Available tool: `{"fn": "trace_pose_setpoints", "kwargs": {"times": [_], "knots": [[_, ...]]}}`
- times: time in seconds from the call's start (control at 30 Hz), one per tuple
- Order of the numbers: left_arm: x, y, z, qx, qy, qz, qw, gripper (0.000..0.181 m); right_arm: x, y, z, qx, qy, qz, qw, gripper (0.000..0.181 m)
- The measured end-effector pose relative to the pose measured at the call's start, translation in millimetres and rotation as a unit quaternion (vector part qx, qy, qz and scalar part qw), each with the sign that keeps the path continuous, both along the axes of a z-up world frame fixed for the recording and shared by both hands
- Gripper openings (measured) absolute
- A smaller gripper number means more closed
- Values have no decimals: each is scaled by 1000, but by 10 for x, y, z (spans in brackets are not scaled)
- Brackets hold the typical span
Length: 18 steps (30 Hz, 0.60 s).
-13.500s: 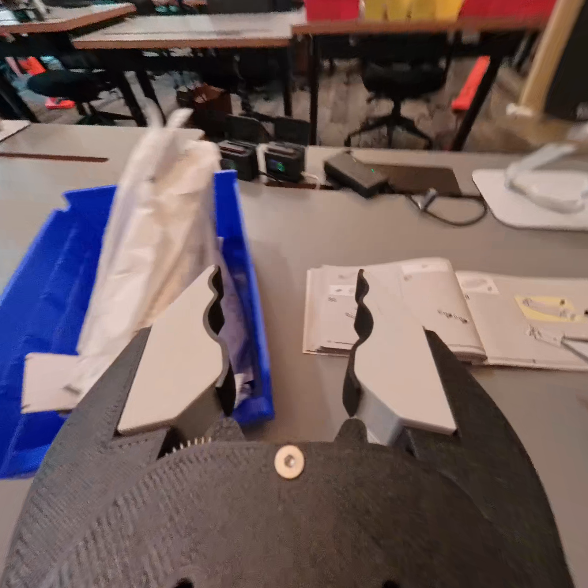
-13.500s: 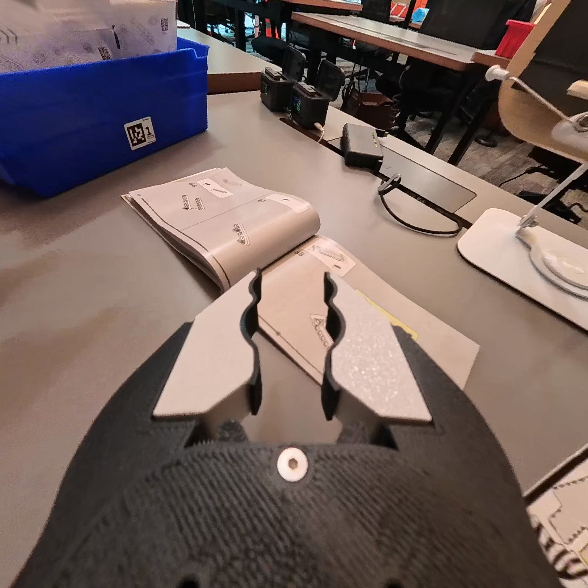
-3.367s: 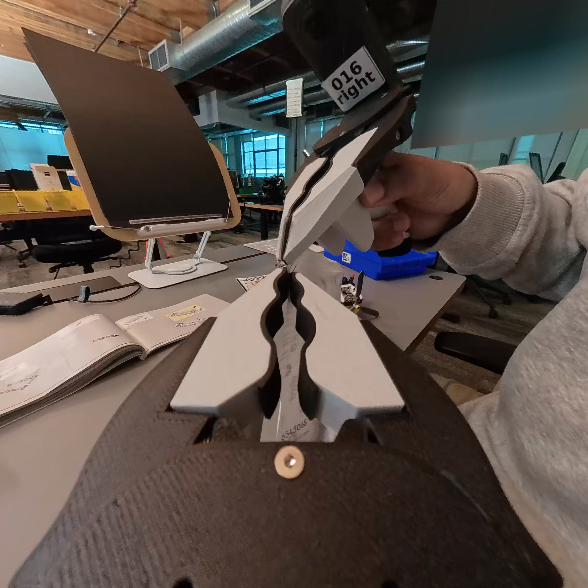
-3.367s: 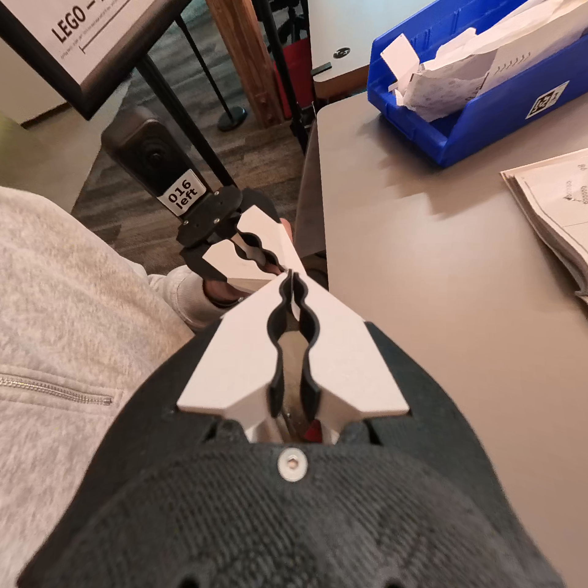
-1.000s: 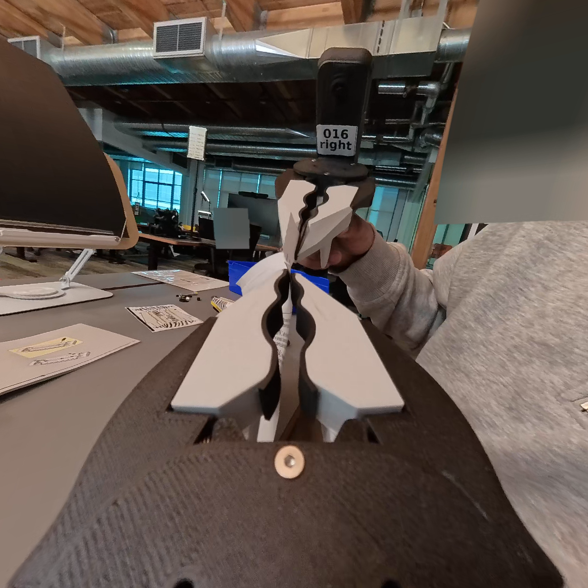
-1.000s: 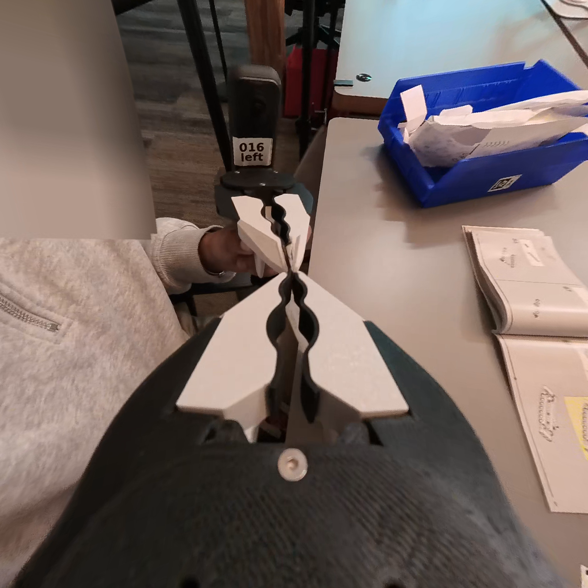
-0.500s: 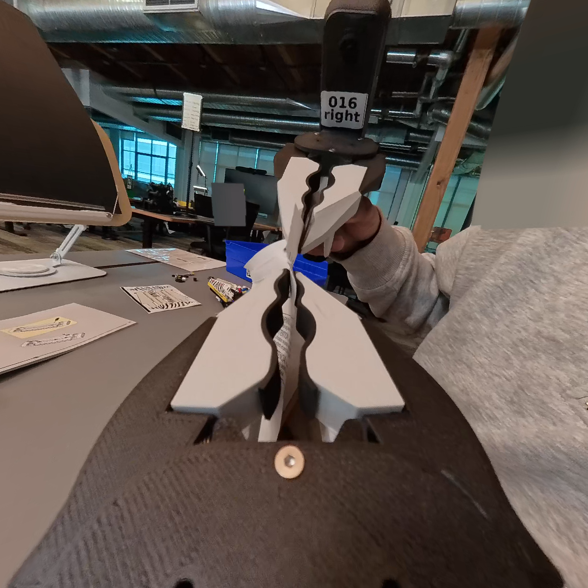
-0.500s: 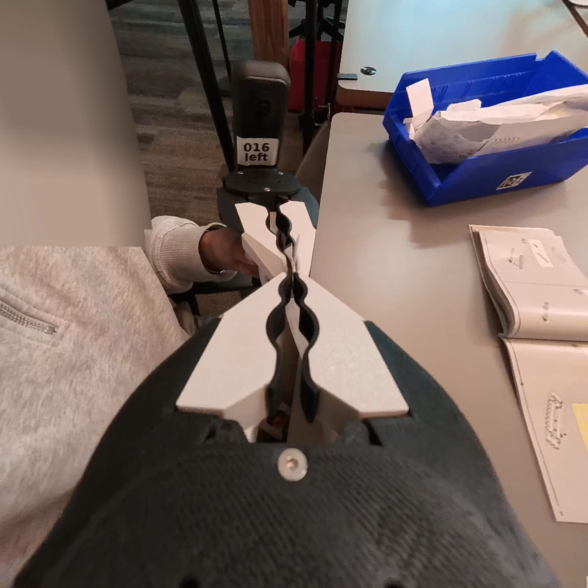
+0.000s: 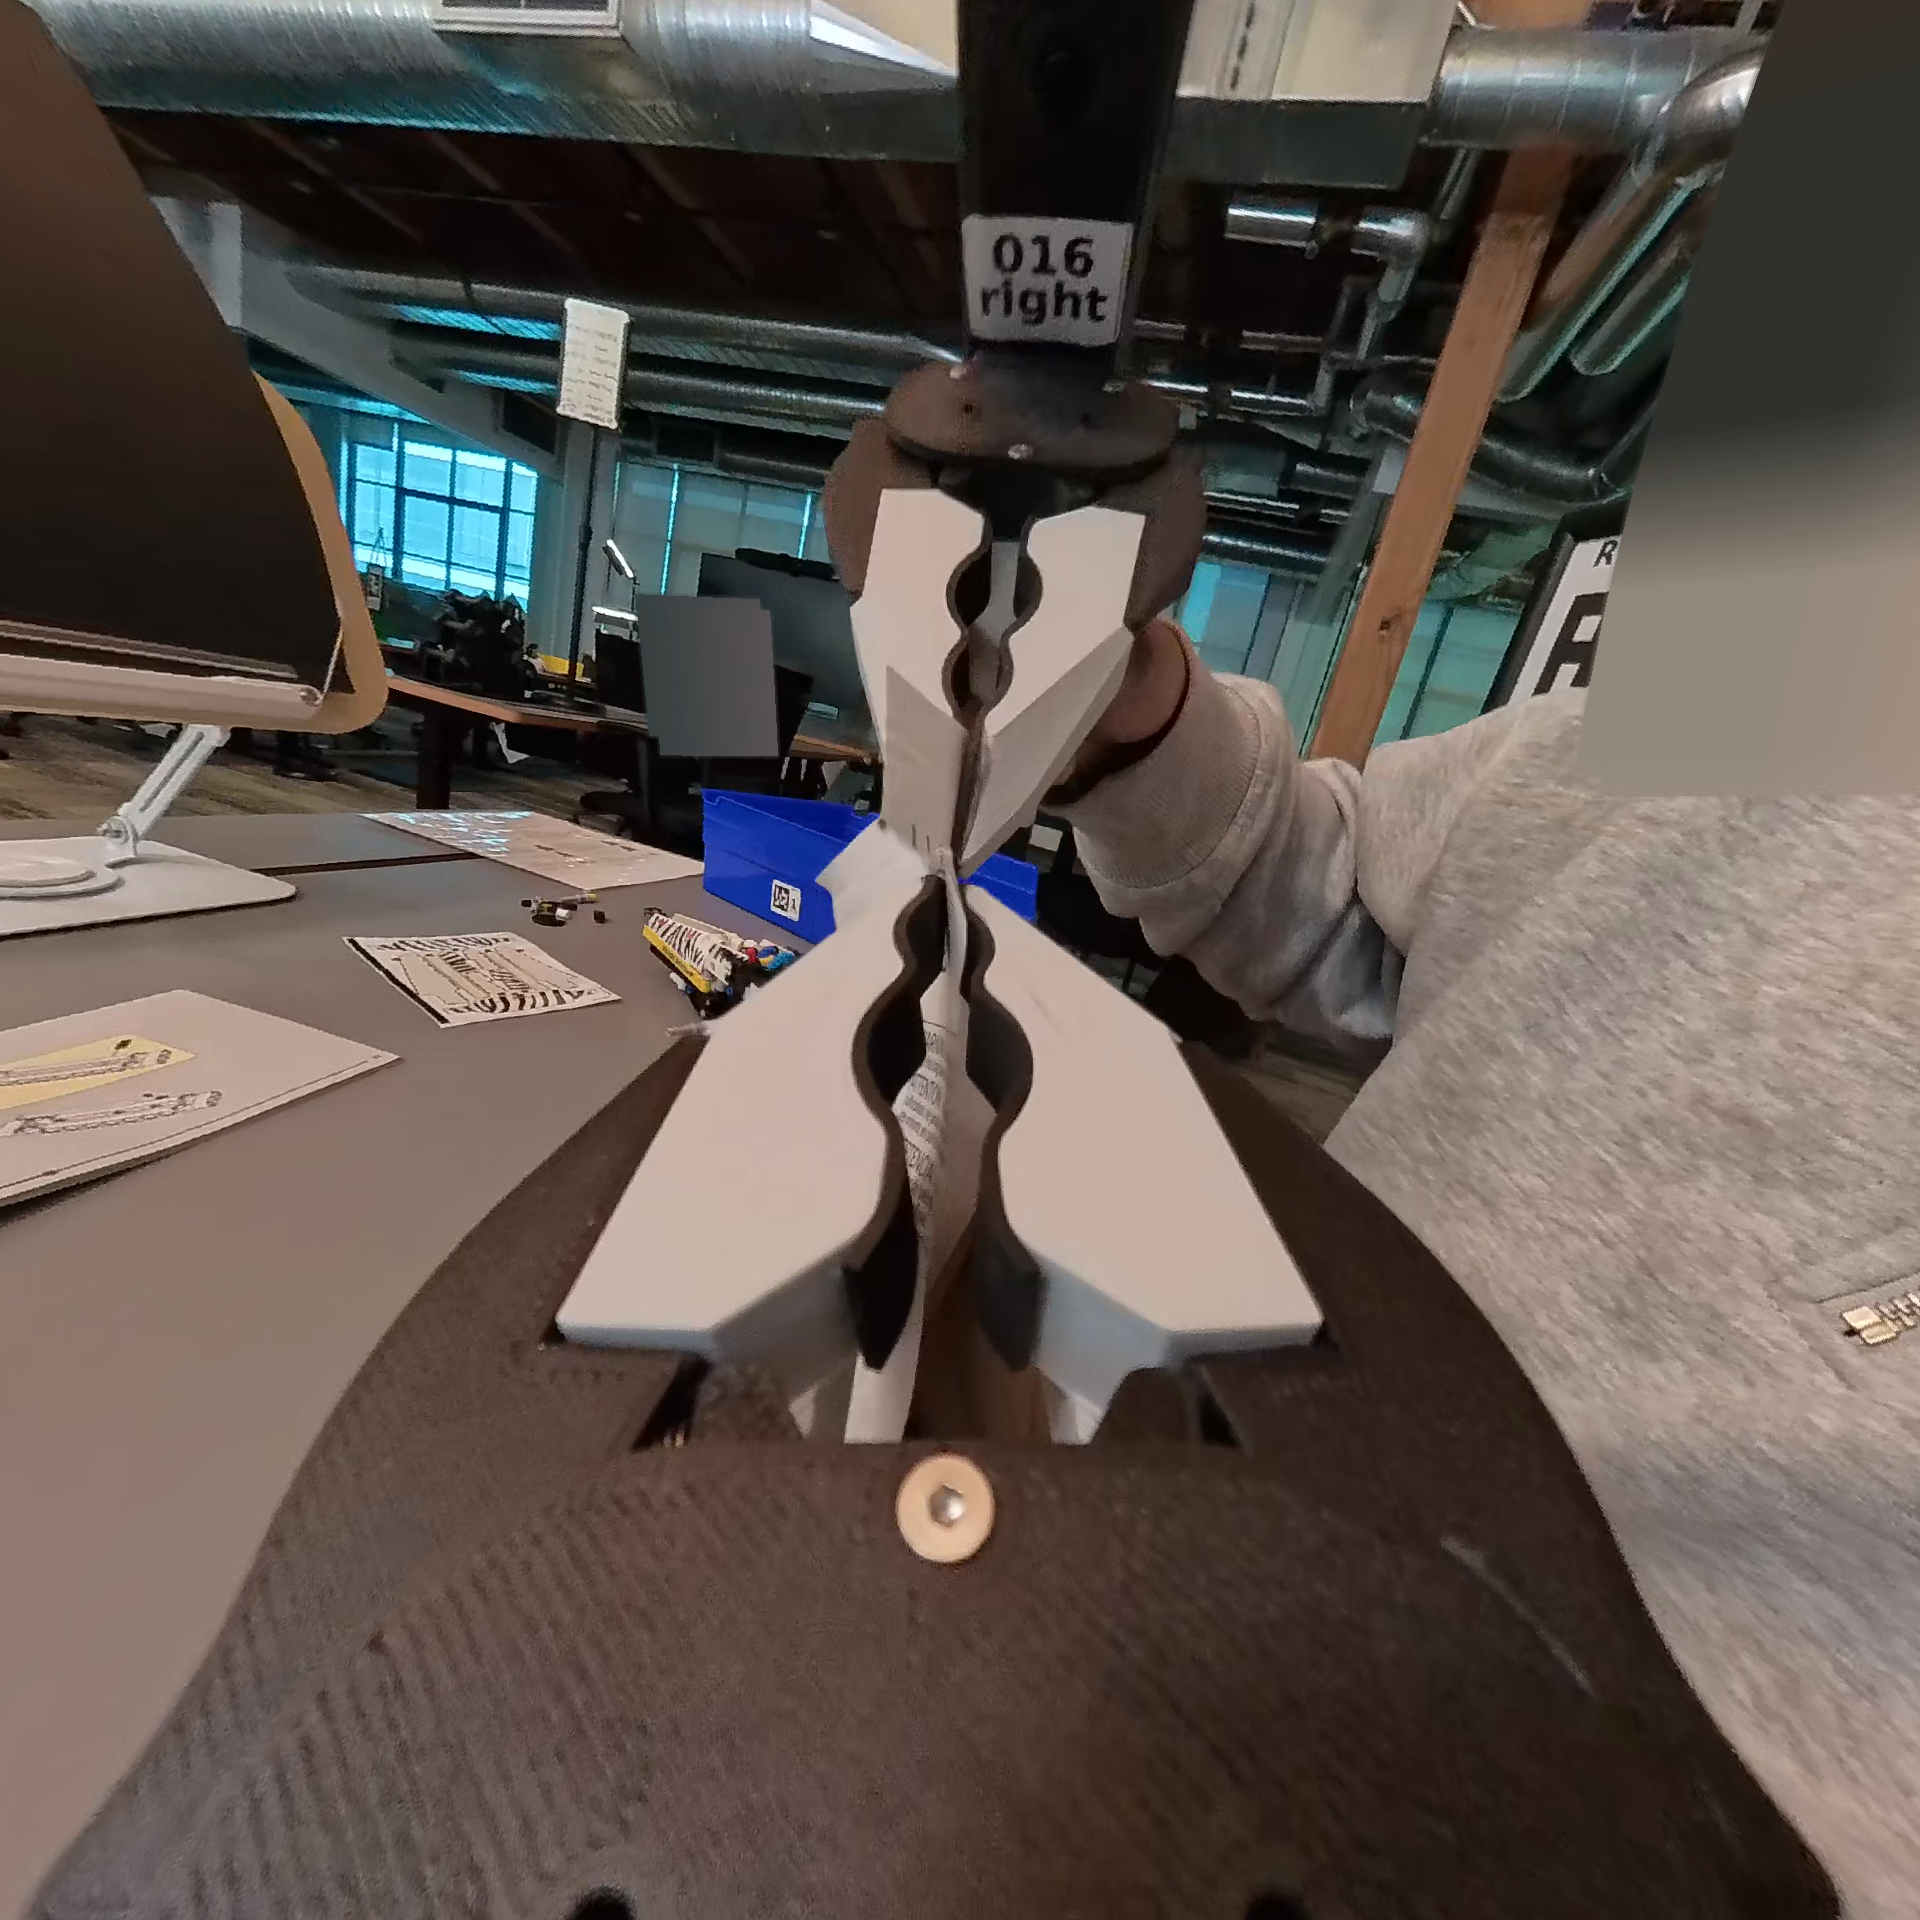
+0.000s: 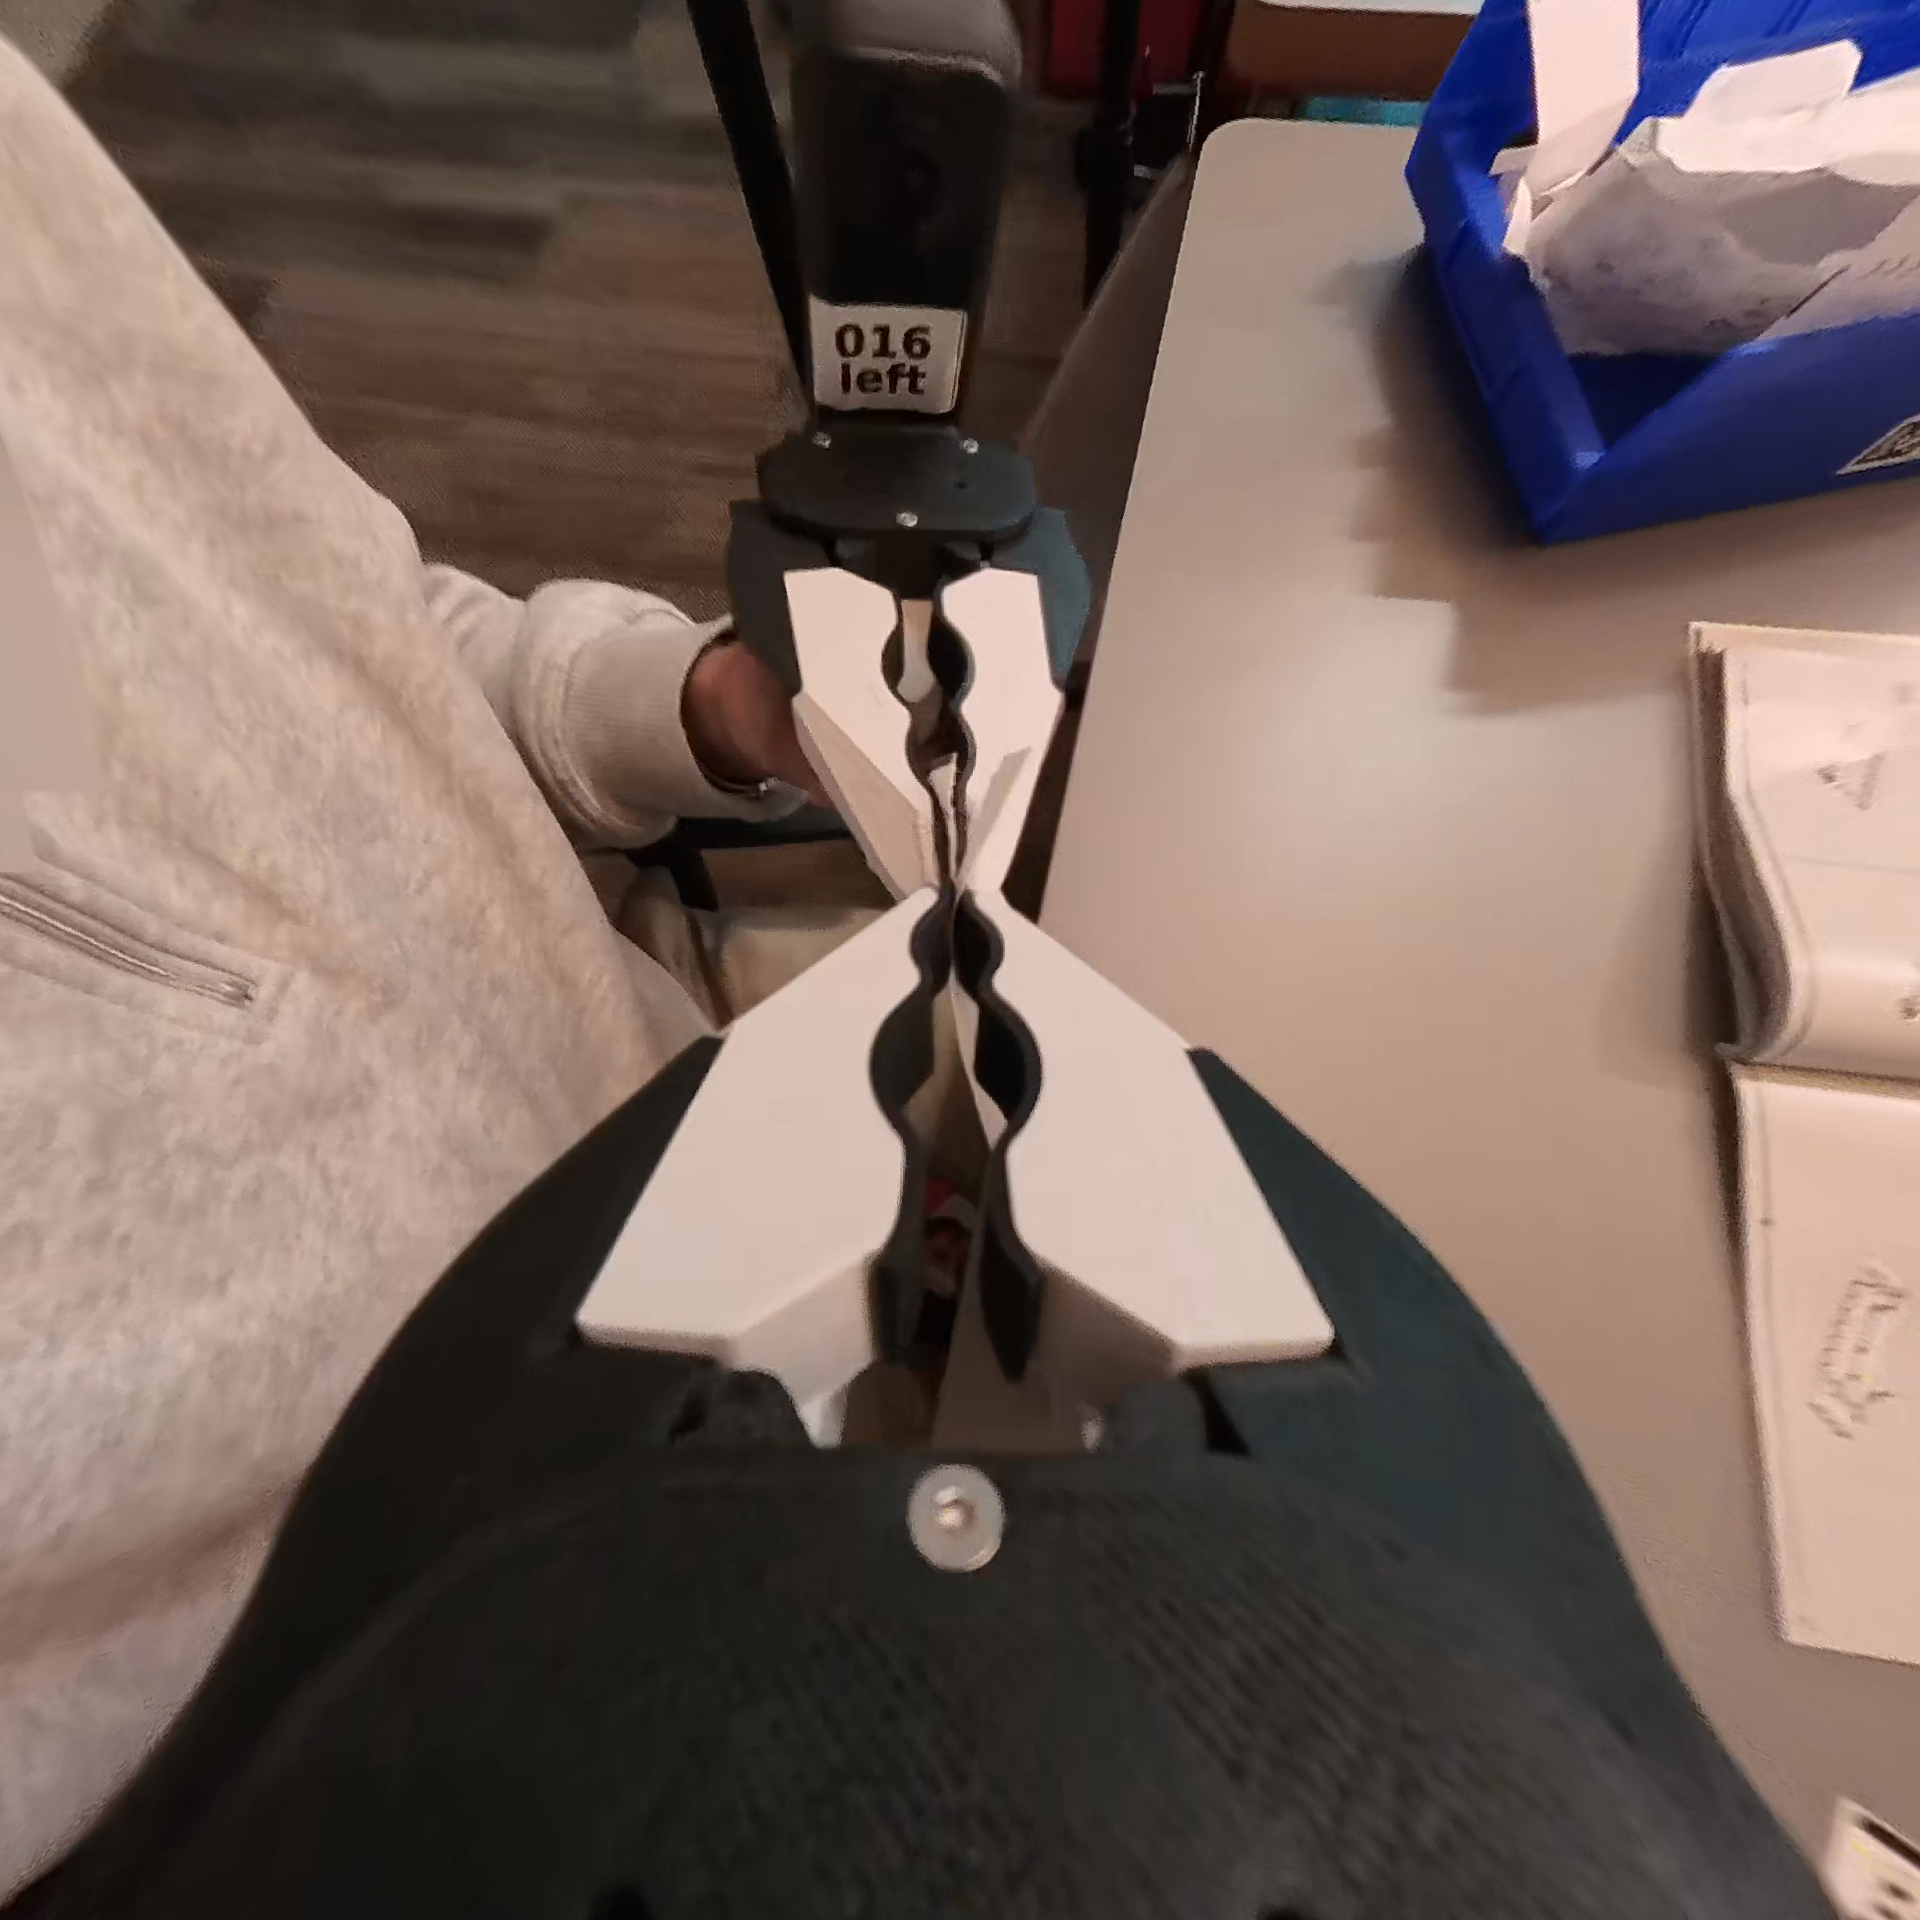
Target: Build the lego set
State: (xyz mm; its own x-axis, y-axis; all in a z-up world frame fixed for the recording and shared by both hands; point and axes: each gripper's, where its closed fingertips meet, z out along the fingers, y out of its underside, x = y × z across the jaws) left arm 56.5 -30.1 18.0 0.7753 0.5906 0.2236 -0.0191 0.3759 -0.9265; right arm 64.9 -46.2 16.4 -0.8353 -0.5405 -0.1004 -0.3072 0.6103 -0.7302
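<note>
Left wrist view: L gripper (image 9: pixel 943 914) & R gripper (image 9: pixel 961 821) fingers both clenched on paper bag (image 9: pixel 928 1132), tip-to-tip off table edge (image 10: pixel 1091 727).

The grey table (image 9: pixel 260 1195) carries an open booklet (image 10: pixel 1829 935), a blue bin (image 10: pixel 1621 416) (paper-stuffed) and a sticker sheet (image 9: pixel 483 977).

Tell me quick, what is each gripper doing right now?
Left gripper: jaws closed on one end of a white printed paper bag.
Right gripper: jaws closed on the bag's other end.

A paper bag (image 9: pixel 928 1117) is held between the left gripper (image 9: pixel 948 896) and the right gripper (image 10: pixel 948 909), tip to tip, beside the table's (image 10: pixel 1351 831) edge.
</note>
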Motion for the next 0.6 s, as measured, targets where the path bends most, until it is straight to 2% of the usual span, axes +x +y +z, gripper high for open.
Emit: {"fn": "trace_pose_setpoints", "kwargs": {"times": [0.37, 0.6], "knots": [[-78, -64, -5, 17, -19, 28, 999, 0, -97, -84, 13, 8, -158, -87, 984, 0], [-98, -77, -14, 20, -25, 35, 999, 0, -121, -102, 10, 2, -214, -110, 971, 0]]}}
